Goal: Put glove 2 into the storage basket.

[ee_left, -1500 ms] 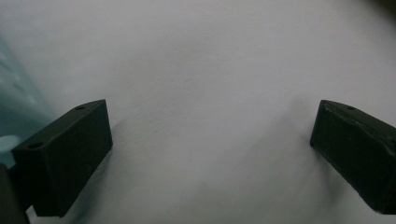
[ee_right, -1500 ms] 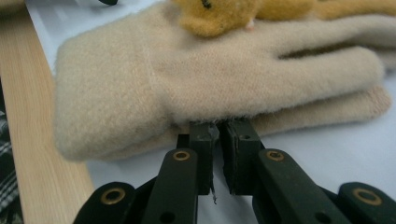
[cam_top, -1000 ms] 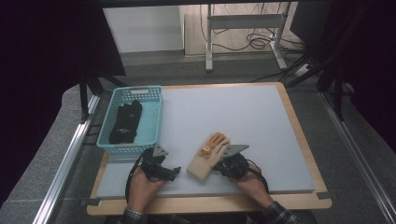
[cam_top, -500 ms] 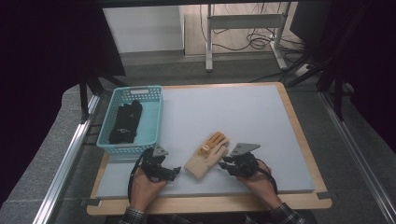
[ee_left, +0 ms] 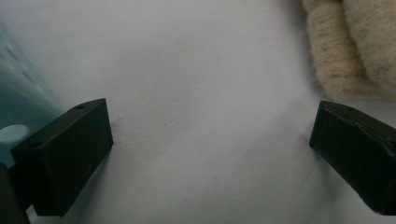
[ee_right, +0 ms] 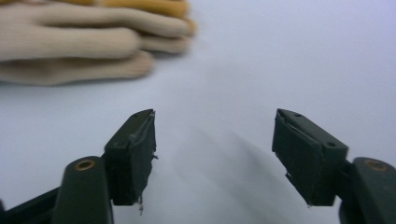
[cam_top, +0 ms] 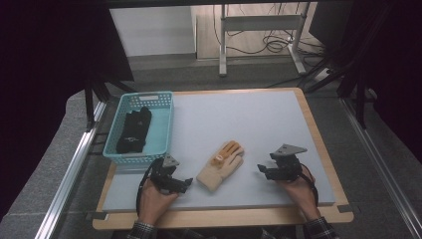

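The right gripper [cam_top: 263, 170] sits near the front edge of the table [cam_top: 278, 119], toward its right-hand side, with its jaws standing apart; they have just been opening and nothing lies between them, only bare grey surface, as the right gripper view makes plain. It points leftward across the table at the cream glove [cam_top: 221, 165], which lies clear of it with open tabletop between. The left gripper [cam_top: 186, 181] rests close to the front-left corner, jaws spread wide and empty, and it is the nearer of the two: its tip is just beside the glove's cuff end. The glove lies flat between the two grippers, its long axis running on a diagonal, cuff toward the front-left and the orange-tipped fingers toward the back-right. So I would judge that whichever hand goes for it next has to come in across that slant, the left at the cuff or the right at the finger end. The left gripper view shows the fuzzy knit cuff [ee_left: 348, 44] at its upper right, past the far jaw and not touching it, plus a sliver of the teal basket [ee_left: 21, 100] wall at the left. The right gripper view shows instead the glove's stacked fingers [ee_right: 88, 42] lying sideways across its top left. From above, the basket [cam_top: 166, 122] stands at the table's left edge, with a dark glove [cam_top: 133, 130] in it.
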Motion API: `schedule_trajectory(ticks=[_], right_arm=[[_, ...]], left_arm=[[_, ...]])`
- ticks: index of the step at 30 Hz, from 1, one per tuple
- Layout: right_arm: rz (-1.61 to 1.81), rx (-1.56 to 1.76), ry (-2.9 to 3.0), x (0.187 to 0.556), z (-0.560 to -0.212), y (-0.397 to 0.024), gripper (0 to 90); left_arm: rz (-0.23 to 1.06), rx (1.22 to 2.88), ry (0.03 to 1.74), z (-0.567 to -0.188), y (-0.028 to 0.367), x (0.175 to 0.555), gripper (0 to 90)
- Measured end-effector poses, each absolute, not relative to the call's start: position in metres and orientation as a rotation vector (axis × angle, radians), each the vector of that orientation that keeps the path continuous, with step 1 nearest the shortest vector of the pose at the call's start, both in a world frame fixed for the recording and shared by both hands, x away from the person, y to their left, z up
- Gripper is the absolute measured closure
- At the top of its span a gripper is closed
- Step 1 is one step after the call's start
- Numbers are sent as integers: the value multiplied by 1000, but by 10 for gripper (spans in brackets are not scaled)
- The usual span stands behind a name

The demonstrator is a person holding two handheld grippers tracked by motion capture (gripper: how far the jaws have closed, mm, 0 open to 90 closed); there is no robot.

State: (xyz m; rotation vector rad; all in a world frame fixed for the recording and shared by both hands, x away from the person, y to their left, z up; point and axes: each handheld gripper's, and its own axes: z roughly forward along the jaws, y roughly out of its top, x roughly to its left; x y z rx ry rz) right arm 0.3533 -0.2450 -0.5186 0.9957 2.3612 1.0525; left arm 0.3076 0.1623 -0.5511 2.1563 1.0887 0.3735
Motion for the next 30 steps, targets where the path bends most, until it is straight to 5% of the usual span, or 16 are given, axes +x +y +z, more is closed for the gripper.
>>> schedule_trajectory(ticks=[12, 30], right_arm=[[984, 1063, 2350, 360, -531, -258, 194], [984, 1066, 2339, 360, -532, -258, 183]], left_arm=[[372, 2155, 1091, -551, 162, 307, 0], [319, 2188, 1020, -533, 152, 300, 9]])
